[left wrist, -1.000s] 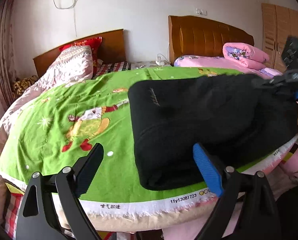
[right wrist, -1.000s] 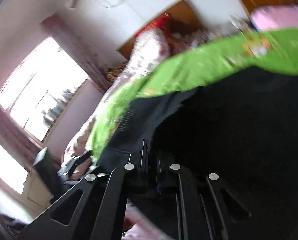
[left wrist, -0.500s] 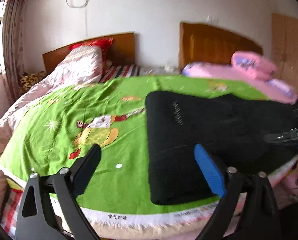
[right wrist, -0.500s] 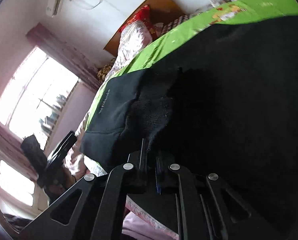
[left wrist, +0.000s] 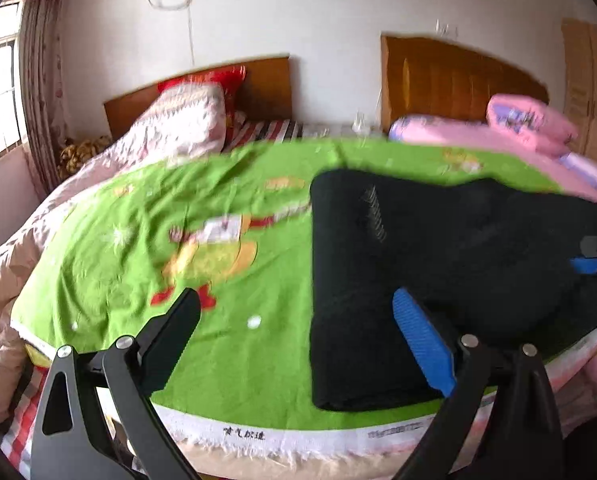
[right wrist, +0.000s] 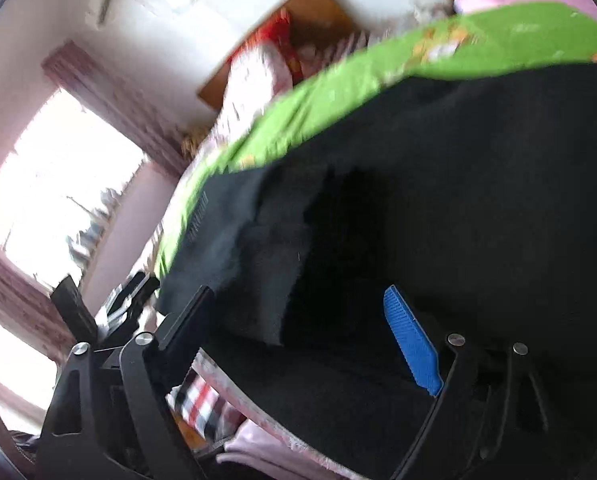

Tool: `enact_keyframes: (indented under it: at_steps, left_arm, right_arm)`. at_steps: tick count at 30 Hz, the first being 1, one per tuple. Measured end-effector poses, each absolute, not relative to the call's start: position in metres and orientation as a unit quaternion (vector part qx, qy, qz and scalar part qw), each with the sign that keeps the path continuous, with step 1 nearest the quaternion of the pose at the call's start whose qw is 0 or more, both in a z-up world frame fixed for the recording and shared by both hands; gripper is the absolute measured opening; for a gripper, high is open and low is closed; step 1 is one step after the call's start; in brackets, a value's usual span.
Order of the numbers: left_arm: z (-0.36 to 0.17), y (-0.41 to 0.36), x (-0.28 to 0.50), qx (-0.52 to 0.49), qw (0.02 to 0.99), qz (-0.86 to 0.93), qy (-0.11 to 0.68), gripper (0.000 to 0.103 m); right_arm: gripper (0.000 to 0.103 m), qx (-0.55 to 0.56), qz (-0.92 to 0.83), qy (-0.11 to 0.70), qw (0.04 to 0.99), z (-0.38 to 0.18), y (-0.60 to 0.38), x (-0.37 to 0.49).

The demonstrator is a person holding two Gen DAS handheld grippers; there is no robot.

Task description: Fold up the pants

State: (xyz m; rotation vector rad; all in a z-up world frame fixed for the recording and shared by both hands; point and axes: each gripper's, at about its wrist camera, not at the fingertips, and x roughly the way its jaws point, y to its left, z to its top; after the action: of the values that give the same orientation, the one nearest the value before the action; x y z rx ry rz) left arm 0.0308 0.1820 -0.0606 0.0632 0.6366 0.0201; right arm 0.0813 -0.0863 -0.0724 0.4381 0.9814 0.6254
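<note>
The black pants (left wrist: 438, 256) lie folded on the green bedsheet (left wrist: 138, 216). Both the left gripper (left wrist: 294, 324) and the right gripper (right wrist: 294, 308) have fingers spread apart, holding nothing.

My left gripper (left wrist: 294, 336) was held low and level, its two fingers spread wide apart with nothing between them. My right gripper (right wrist: 298, 312) was also spread wide and empty, and it was rolled over to one side. From the left wrist view, only its tip (left wrist: 596, 254) showed at the far right edge.
</note>
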Motion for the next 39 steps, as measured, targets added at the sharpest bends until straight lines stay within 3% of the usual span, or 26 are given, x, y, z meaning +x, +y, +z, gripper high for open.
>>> enact_keyframes:
  at_steps: [6, 9, 11, 14, 19, 24, 33, 39]
  left_arm:
    - [-0.074, 0.173, 0.032, 0.014, 0.947, -0.023, 0.321, 0.097]
    - [-0.073, 0.173, 0.032, 0.020, 0.947, -0.026, 0.320, 0.097]
    - [-0.073, 0.175, 0.031, 0.019, 0.947, -0.030, 0.318, 0.097]
    - [-0.066, 0.184, 0.025, 0.007, 0.952, -0.034, 0.305, 0.097]
    - [-0.047, 0.209, 0.000, -0.006, 0.959, -0.024, 0.284, 0.097]
    - [-0.059, 0.201, -0.013, 0.033, 0.948, -0.034, 0.316, 0.097]
    - [-0.077, 0.173, 0.015, 0.052, 0.936, -0.048, 0.345, 0.097]
    - [-0.077, 0.199, 0.027, 0.014, 0.935, 0.011, 0.355, 0.100]
  right_arm:
    - [0.083, 0.124, 0.327, 0.498, 0.794, -0.064, -0.038, 0.084]
    - [0.064, 0.164, 0.334, 0.495, 0.785, -0.062, -0.045, 0.091]
    - [0.043, 0.176, 0.323, 0.485, 0.793, -0.063, -0.051, 0.094]
    - [0.021, 0.193, 0.315, 0.453, 0.811, -0.065, -0.060, 0.092]
    - [0.017, 0.166, 0.313, 0.387, 0.851, -0.041, -0.058, 0.083]
    - [0.016, 0.147, 0.311, 0.348, 0.872, -0.022, -0.051, 0.079]
    - [0.014, 0.092, 0.325, 0.285, 0.897, 0.035, -0.041, 0.078]
    - [0.013, 0.079, 0.320, 0.232, 0.915, 0.069, -0.047, 0.069]
